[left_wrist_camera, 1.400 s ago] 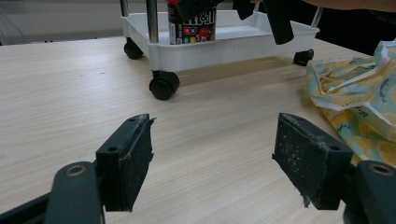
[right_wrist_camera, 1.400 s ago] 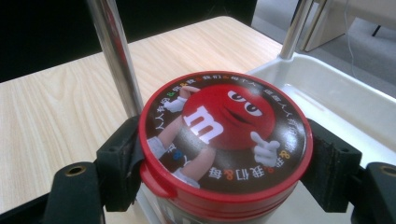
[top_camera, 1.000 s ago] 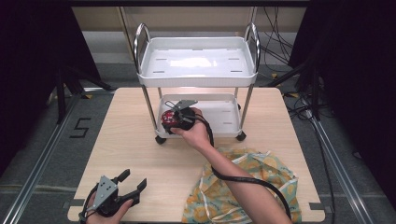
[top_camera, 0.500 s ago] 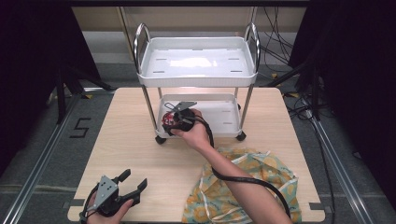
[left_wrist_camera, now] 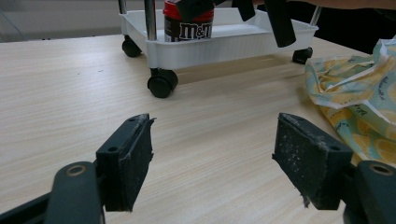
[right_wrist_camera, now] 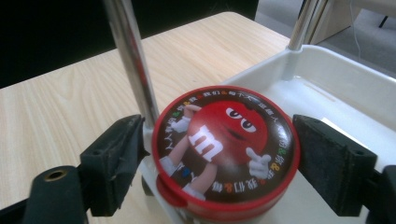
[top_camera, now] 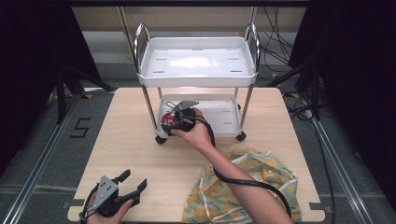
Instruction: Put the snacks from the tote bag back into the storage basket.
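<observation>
The right tool [right_wrist_camera: 219,158] straddles a red-lidded candy tin [right_wrist_camera: 224,149] standing in the cart's lower tray [top_camera: 224,116], jaws apart with gaps either side. The left tool [left_wrist_camera: 219,163] rests spread open on the desk [top_camera: 130,154], cloth [top_camera: 252,186] to its right.

I work at a pale wooden table [top_camera: 140,140] set on a grey floor [top_camera: 42,140], where a black "5" [top_camera: 80,127] is marked to my left. Metal rails [top_camera: 37,168] run along both sides. Black curtains [top_camera: 32,56] close in left and right, loose cables [top_camera: 280,28] trail behind, and a beige wall panel [top_camera: 187,16] faces me.
</observation>
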Tool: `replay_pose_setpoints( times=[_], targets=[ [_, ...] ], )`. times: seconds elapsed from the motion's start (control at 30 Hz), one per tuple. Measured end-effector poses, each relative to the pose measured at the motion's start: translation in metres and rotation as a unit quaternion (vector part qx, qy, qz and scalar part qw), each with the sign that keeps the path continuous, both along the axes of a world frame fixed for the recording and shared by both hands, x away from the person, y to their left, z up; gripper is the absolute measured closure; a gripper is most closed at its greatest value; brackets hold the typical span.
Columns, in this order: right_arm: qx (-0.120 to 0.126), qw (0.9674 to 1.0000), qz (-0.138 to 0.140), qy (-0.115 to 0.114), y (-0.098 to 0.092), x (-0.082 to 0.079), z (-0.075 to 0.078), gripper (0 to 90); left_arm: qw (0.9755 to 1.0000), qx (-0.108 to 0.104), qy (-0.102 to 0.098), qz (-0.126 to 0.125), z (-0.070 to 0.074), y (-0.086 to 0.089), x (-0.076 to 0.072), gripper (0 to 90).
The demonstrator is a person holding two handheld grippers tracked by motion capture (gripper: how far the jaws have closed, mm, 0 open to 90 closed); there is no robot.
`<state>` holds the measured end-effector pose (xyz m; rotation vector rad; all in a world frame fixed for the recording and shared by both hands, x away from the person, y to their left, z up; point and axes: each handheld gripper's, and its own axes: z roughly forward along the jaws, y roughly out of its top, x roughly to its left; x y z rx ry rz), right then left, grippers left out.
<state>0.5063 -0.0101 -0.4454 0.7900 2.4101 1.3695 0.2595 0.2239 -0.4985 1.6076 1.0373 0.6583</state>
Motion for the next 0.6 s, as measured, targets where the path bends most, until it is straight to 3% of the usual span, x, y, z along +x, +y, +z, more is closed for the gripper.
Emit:
replay_pose_setpoints(
  times=[0.1, 0.27, 0.33, 0.4, 0.47, 0.6],
  targets=[
    [-0.004, 0.9998, -0.008, -0.017, -0.004, -0.003, 0.002, 18.9, 1.0, 0.0, -0.001, 0.002, 0.0, 0.0, 0.0, 27.3],
    [-0.005, 0.9999, -0.002, -0.012, -0.011, -0.009, 0.008, 19.4, 1.0, -0.001, 0.001, 0.006, 0.0, 0.0, -0.001, 27.3],
    [-0.007, 0.9998, -0.007, -0.019, -0.018, -0.013, 0.015, 19.4, 1.0, 0.0, 0.0, 0.006, 0.0, 0.0, -0.001, 27.3],
    [0.0, 1.0, -0.006, -0.007, -0.022, -0.018, 0.018, 19.6, 1.0, -0.001, -0.001, 0.005, 0.0, 0.0, 0.0, 27.3],
    [-0.006, 0.9998, 0.005, -0.017, -0.026, -0.02, 0.021, 20.0, 1.0, -0.001, -0.001, 0.006, -0.001, 0.0, 0.0, 27.2],
    [-0.011, 0.9998, 0.006, -0.016, -0.034, -0.027, 0.026, 20.5, 0.9999, -0.003, 0.001, 0.011, -0.001, 0.0, 0.0, 27.3]
  ],
)
